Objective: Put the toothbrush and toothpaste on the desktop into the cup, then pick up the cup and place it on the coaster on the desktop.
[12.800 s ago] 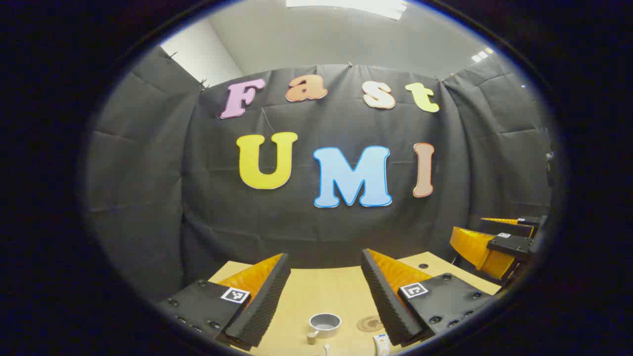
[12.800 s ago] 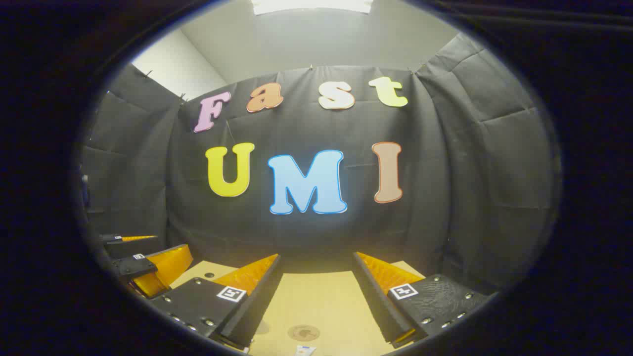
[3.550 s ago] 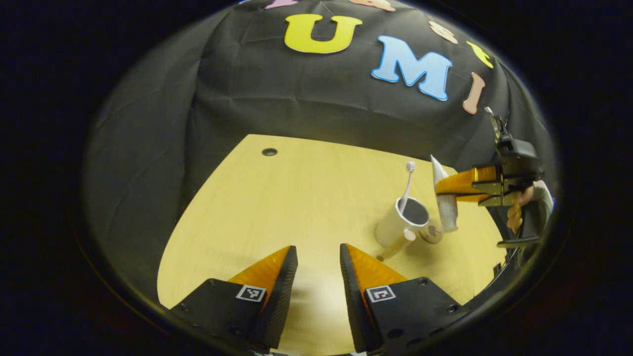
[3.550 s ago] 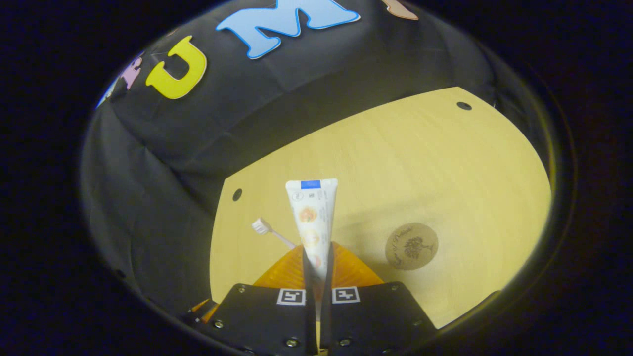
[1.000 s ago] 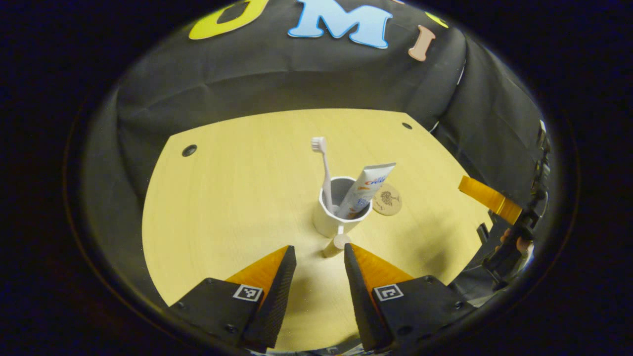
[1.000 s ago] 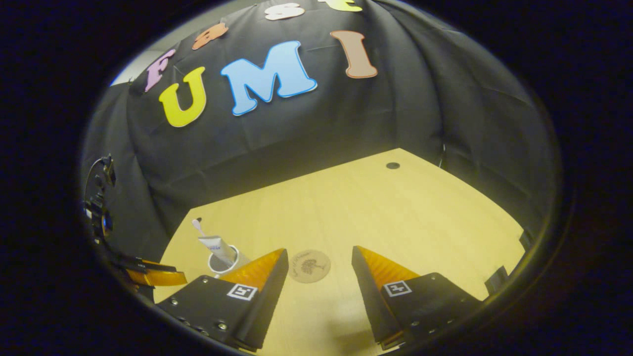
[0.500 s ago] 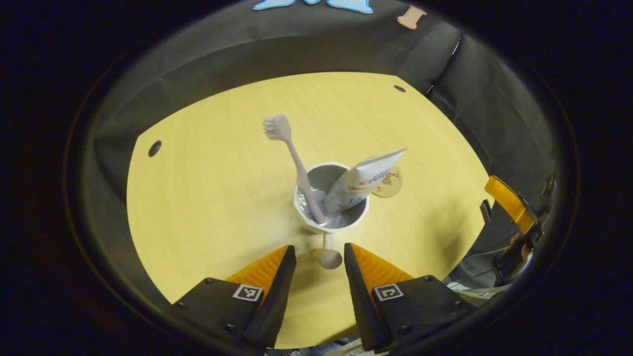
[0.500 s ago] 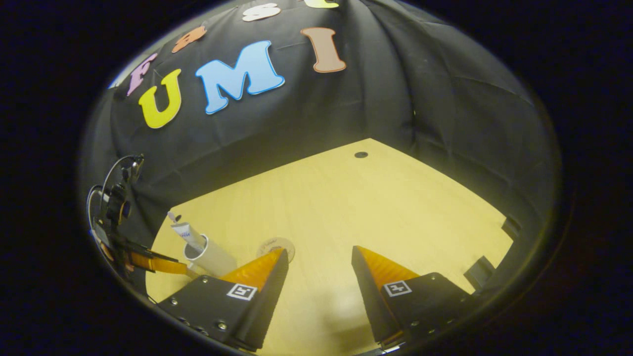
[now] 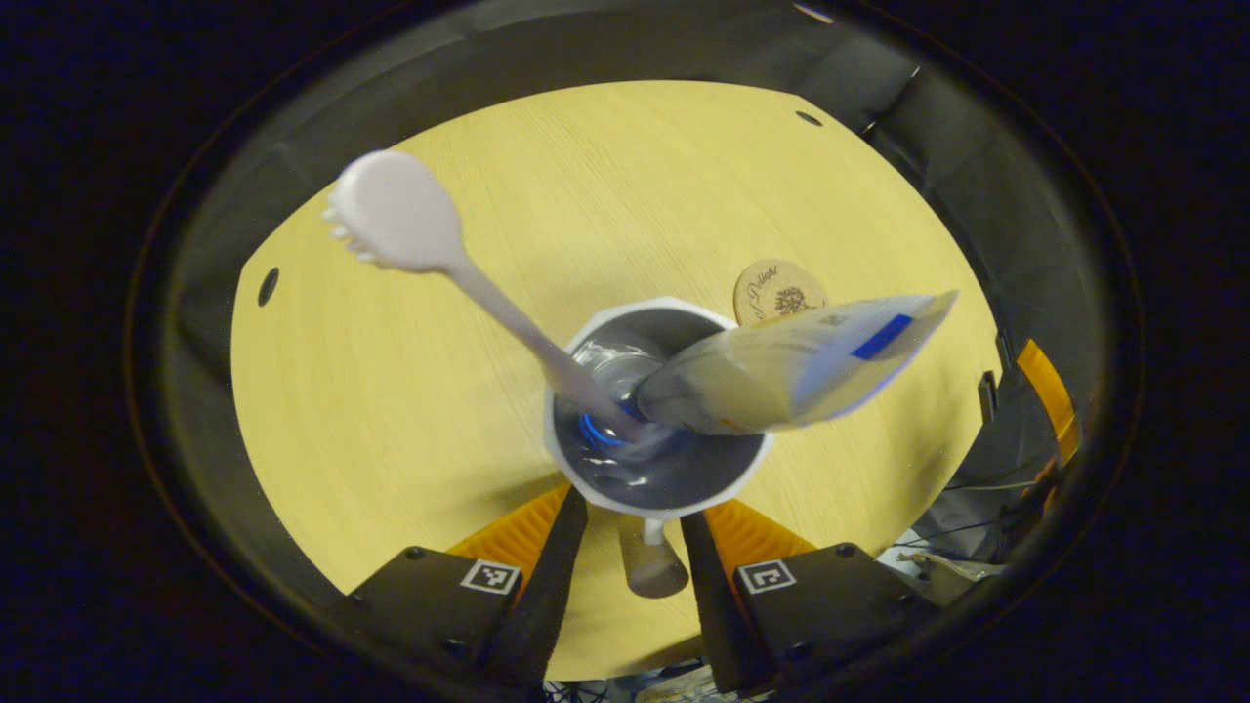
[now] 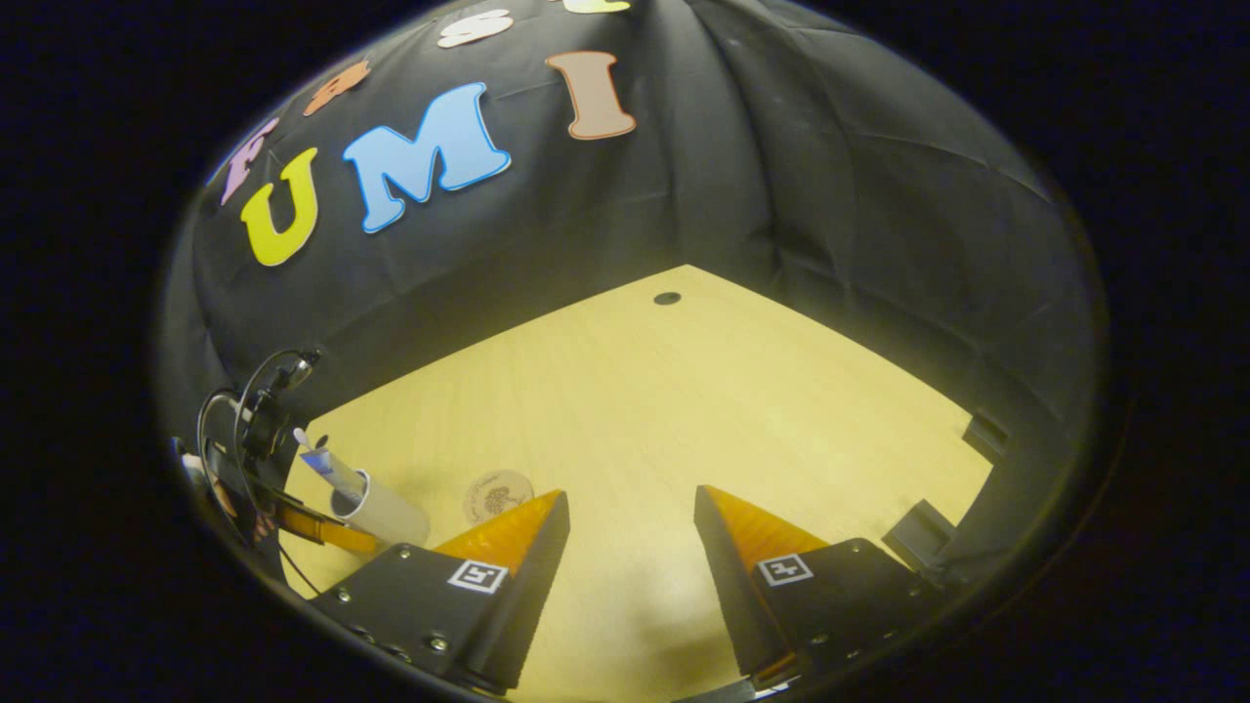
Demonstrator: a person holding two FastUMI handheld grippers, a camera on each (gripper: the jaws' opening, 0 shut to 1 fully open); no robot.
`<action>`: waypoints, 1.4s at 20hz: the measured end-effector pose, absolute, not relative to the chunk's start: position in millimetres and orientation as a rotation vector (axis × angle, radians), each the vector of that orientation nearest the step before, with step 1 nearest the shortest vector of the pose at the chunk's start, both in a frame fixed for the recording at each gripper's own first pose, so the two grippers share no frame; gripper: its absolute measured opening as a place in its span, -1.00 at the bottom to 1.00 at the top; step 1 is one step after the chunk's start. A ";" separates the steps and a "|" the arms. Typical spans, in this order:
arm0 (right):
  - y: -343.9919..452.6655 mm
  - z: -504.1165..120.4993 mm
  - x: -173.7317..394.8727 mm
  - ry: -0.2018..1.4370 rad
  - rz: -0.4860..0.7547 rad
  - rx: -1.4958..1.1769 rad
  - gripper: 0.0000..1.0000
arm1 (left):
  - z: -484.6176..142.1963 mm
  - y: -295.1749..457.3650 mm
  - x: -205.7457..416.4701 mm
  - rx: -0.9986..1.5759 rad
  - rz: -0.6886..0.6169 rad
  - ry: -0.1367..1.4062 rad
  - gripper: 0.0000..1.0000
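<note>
A white cup [image 9: 656, 506] with a grey inside stands on the wooden table [image 9: 410, 391], very close below my left gripper [image 9: 635, 517]. A white toothbrush [image 9: 400, 210] leans out of it to the left. A toothpaste tube [image 9: 791, 361] leans out to the right. The cup's peg-like handle [image 9: 652, 566] lies between the left gripper's open fingers, with a gap on its left side. The round brown coaster [image 9: 776, 290] lies just beyond the cup. My right gripper [image 10: 630, 508] is open with nothing in it, and the cup [image 10: 386, 513] and coaster [image 10: 496, 495] sit to its left.
Round cable holes [image 9: 267, 286] mark the table's far corners, another hole [image 10: 667, 298] shows in the right gripper view. The black cloth wall [image 10: 781, 195] rings the table. One finger [image 10: 322, 532] of the left gripper reaches the cup. The table's right edge [image 10: 967, 459] is near.
My left gripper has closed in on the cup, and the handle now sits between its fingers. The right gripper has drifted rightward, so the cup and coaster slid left in its view.
</note>
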State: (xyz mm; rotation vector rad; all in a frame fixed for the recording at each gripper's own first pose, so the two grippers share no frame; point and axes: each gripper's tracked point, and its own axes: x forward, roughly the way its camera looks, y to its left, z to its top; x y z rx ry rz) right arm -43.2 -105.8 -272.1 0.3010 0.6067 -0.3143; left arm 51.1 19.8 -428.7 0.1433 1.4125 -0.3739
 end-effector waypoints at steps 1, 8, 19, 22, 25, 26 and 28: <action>-107.5 -272.8 -42.8 0.610 -0.319 0.302 0.56 | -432.6 17.5 50.9 0.143 -0.378 1.423 0.38; -110.3 -279.5 -41.8 0.640 -0.323 0.309 0.56 | -437.9 14.4 53.4 0.167 -0.357 1.432 -0.29; -120.7 -285.8 -33.8 0.654 -0.311 0.314 0.46 | -413.8 -26.6 67.1 0.211 -0.433 1.376 -0.37; -130.4 -286.7 -37.0 0.655 -0.322 0.314 0.56 | -404.2 -54.2 78.4 0.233 -0.468 1.357 -0.26; -145.7 -287.9 -43.2 0.656 -0.352 0.331 0.46 | -402.3 -83.8 85.4 0.247 -0.500 1.350 -0.48; -151.4 -288.1 -45.9 0.654 -0.365 0.338 0.56 | -403.2 -90.1 87.7 0.253 -0.510 1.351 -0.48; -162.0 -286.2 -51.6 0.652 -0.390 0.348 0.46 | -404.8 -103.1 92.4 0.262 -0.526 1.354 -0.48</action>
